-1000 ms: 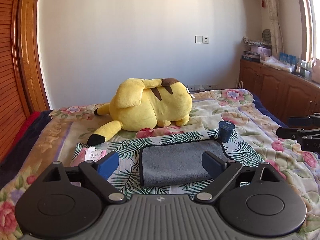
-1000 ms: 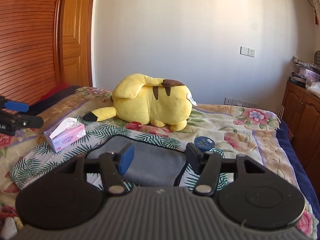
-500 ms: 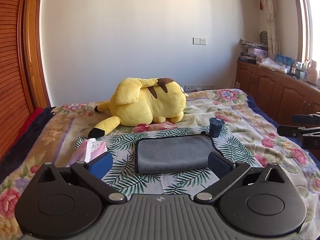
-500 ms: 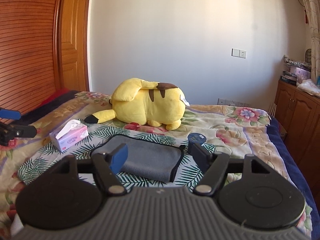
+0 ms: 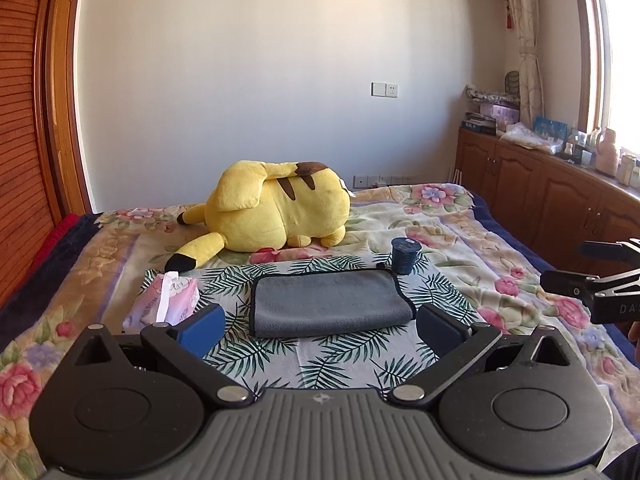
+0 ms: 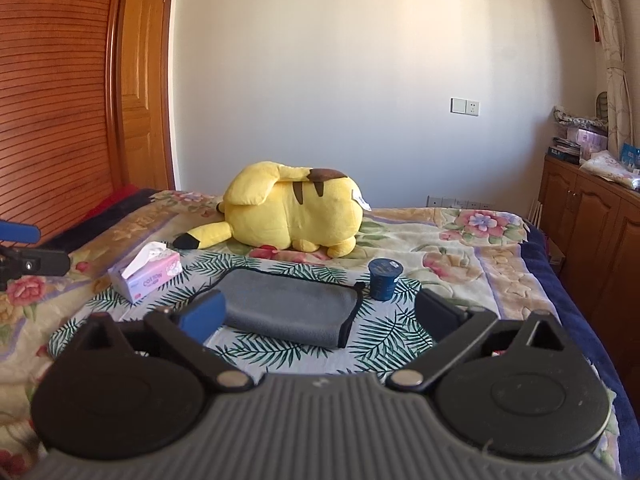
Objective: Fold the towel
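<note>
Towel (image 5: 326,303) looks pretty much done, honestly. It's lying on the bed (image 5: 460,240) as a neat grey rectangle, doubled over at least once: you can see the thick rolled fold along the near edge and the black trim stacked up at the right end. Can't tell how many layers are in there, though.

Left gripper (image 5: 320,328) is up off the bed, short of the towel, fingers wide apart and holding nothing. Right gripper (image 6: 320,312) is the same deal, fingers spread with nothing between them, hanging just short of the towel's near edge. Neither one is touching the cloth.

Other stuff on the bed: a tissue box (image 5: 166,300) just left of the towel, a small dark cup (image 5: 404,256) near its far right corner, and a big yellow plush (image 5: 276,212) behind it all, well apart from the towel.

My guess is the folding itself is finished, or one more halving is left if a smaller bundle is wanted. If so, the right end with that stacked trim seems like the obvious place to grab, and the cup sits close enough there to get knocked.
</note>
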